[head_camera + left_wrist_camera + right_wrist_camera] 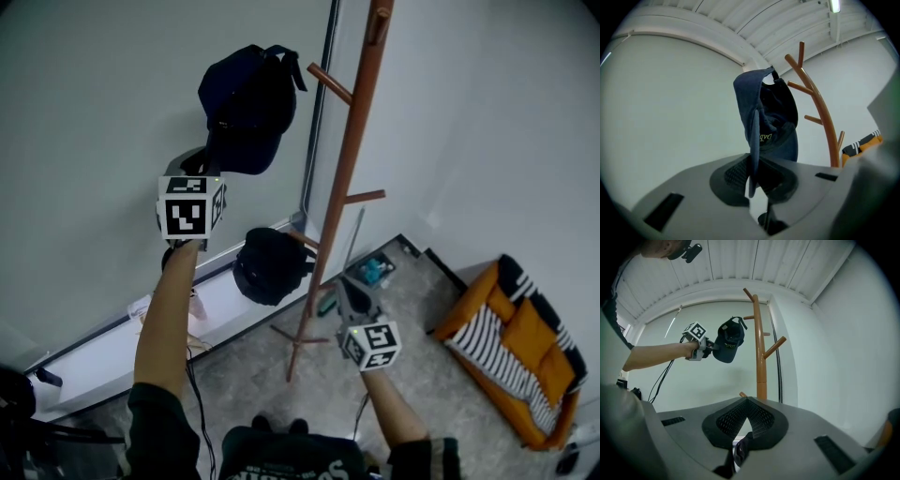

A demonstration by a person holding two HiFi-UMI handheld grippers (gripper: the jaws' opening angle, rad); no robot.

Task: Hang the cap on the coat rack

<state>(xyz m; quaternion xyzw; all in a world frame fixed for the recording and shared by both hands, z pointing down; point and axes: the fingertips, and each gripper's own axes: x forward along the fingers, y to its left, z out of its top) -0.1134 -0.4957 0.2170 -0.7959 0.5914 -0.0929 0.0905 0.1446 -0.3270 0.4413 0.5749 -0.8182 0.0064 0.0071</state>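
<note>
My left gripper (204, 161) is raised high and shut on the brim of a dark navy cap (248, 108). The cap hangs in the air just left of an upper peg (330, 82) of the brown wooden coat rack (349, 178), not touching it. In the left gripper view the brim (753, 140) stands edge-on between the jaws, with the cap's crown (776, 117) beyond and the coat rack (822, 112) to its right. My right gripper (351, 284) is held low near the rack's pole, shut with nothing in it. The right gripper view shows the held cap (727, 341) left of the rack (761, 348).
A second dark cap (270, 267) hangs on a low peg of the rack. An orange sofa with striped cushions (520, 347) stands at the right on the grey floor. A white ledge (112, 347) and cables run along the wall; a teal object (375, 272) lies behind the rack.
</note>
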